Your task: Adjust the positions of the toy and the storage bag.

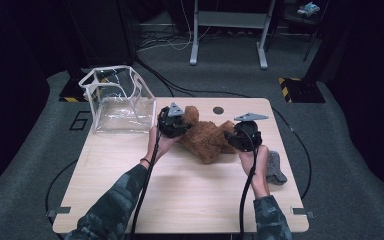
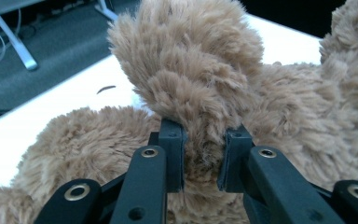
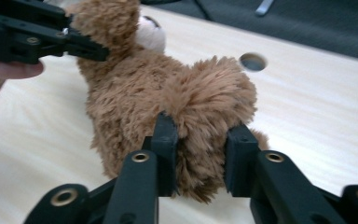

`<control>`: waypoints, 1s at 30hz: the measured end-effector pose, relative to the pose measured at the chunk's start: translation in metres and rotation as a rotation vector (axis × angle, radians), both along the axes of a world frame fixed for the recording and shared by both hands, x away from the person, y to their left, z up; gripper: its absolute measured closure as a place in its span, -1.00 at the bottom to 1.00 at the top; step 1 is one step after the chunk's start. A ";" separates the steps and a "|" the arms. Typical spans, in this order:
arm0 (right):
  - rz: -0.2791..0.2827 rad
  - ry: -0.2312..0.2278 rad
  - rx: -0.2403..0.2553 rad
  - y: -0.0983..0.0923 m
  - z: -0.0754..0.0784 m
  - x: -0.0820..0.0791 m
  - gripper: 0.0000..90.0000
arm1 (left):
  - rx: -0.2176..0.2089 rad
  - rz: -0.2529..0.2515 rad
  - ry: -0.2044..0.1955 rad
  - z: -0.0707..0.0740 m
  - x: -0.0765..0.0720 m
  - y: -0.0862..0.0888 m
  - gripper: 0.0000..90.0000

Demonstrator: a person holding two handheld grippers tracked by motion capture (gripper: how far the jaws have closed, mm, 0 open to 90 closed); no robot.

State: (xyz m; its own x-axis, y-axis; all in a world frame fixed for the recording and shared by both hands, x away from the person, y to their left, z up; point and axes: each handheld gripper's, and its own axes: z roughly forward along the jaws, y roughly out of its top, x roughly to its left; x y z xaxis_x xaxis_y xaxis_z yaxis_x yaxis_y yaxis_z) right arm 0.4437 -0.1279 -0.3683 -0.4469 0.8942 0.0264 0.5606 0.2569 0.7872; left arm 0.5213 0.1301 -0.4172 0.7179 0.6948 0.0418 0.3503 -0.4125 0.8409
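Observation:
A brown plush teddy bear (image 1: 207, 140) lies across the middle of the wooden table (image 1: 180, 190). My left gripper (image 1: 178, 125) is at the bear's left end; in the left gripper view its pads (image 2: 173, 154) pinch a tuft of the bear's fur (image 2: 186, 70), so it is shut on the bear. My right gripper (image 1: 236, 137) is at the right end; in the right gripper view its pads (image 3: 165, 154) press a fluffy limb (image 3: 209, 102) between them. The left gripper (image 3: 86, 46) also shows there, at the bear's head (image 3: 121, 23).
A clear plastic bag (image 1: 117, 100) with white edging stands open at the table's back left corner. A grey cloth (image 1: 275, 167) lies by the right edge, beside my right hand. A round hole (image 1: 218, 110) sits near the table's far edge.

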 end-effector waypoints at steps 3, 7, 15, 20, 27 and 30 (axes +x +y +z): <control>0.026 0.025 0.015 0.000 -0.008 -0.001 0.37 | -0.005 -0.003 0.011 -0.010 -0.003 0.003 0.63; 0.055 0.026 0.054 -0.004 -0.010 -0.003 0.09 | -0.013 -0.008 0.016 -0.014 -0.009 0.008 0.57; 0.020 0.017 0.099 -0.027 -0.005 -0.003 -0.46 | -0.015 0.011 -0.028 0.000 -0.019 0.012 -0.01; -0.017 0.051 0.102 -0.037 -0.016 0.006 -0.50 | -0.007 0.033 -0.040 0.019 -0.018 0.007 -0.29; -0.050 0.083 0.121 -0.044 -0.028 0.017 -0.52 | 0.067 0.037 -0.036 0.030 -0.010 -0.017 -0.25; -0.052 0.093 0.107 -0.045 -0.030 0.020 -0.52 | 0.100 0.021 -0.001 0.022 -0.009 -0.021 0.32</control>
